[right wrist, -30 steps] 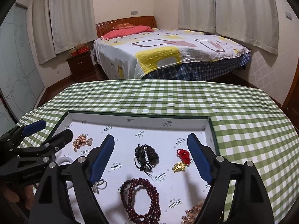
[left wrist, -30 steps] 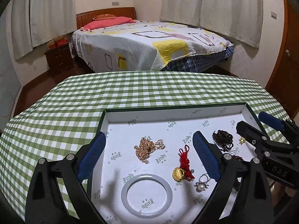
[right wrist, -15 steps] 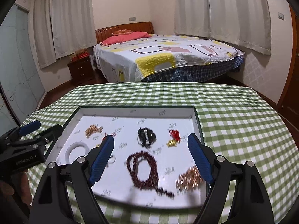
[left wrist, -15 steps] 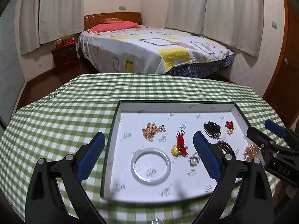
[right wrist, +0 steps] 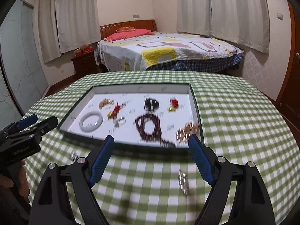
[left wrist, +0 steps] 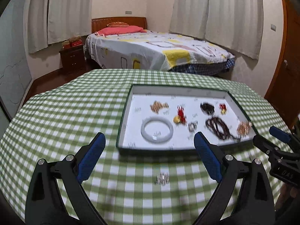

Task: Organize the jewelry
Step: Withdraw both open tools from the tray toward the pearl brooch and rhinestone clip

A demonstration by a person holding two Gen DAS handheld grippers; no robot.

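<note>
Both jaws wide, empty. I've backed the left gripper (left wrist: 150,153) and right gripper (right wrist: 150,155) off the tray (left wrist: 129,103); it now sits farther ahead, jewelry inside. Two silver pieces (right wrist: 183,181) lie loose on the cloth (left wrist: 65,112), likely next.

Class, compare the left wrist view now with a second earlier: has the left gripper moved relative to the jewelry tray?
Yes. The left gripper has pulled back: its fingertips were over the tray, and now they hang over the checked tablecloth short of its near rim.
</note>
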